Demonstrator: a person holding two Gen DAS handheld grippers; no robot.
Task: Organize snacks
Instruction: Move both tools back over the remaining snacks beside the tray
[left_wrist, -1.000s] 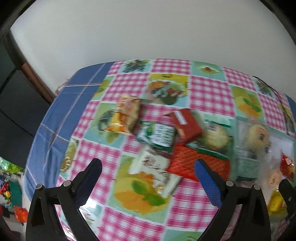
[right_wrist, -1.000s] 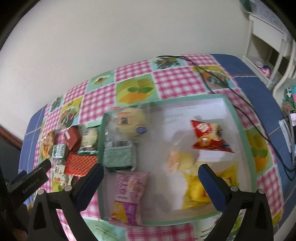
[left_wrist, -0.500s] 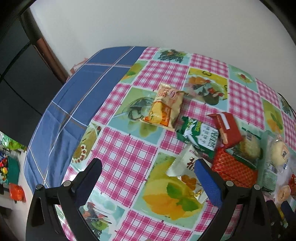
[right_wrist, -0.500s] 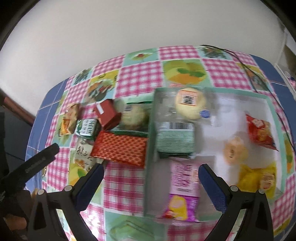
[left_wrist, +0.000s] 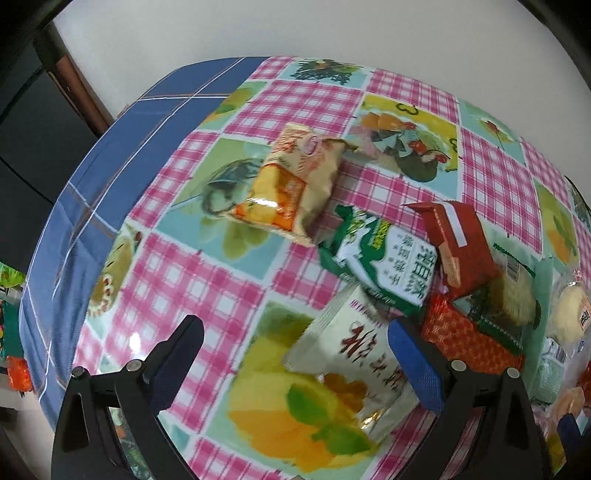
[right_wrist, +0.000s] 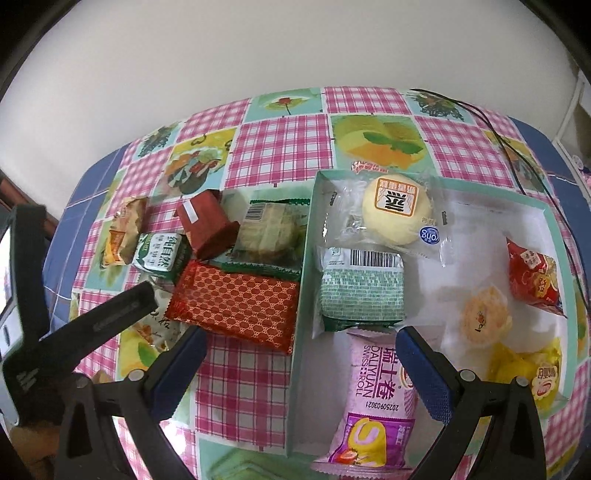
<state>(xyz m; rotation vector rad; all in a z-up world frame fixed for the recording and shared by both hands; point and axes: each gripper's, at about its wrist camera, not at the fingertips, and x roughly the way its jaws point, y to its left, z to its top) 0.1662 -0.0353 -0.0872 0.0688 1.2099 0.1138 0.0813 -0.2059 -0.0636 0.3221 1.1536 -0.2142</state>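
Left gripper (left_wrist: 293, 341) jaws spread wide, grasping nothing, above checked surface (left_wrist: 207, 280); white snack packet (left_wrist: 354, 354) lies between jaws, lower centre of frame, near end blurred, right edge hidden behind right jaw

Orange packet (left_wrist: 291, 184) upper centre, apart from jaws; green-white packet (left_wrist: 384, 254) and red box (left_wrist: 458, 243) at right, overlapping

Right gripper (right_wrist: 301, 360) jaws released, empty; purple Swiss roll pack (right_wrist: 373, 398) between jaws, lower end cut off by frame, inside white tray (right_wrist: 301, 295) with other snacks

Red patterned packet (right_wrist: 236, 306) just left of tray wall
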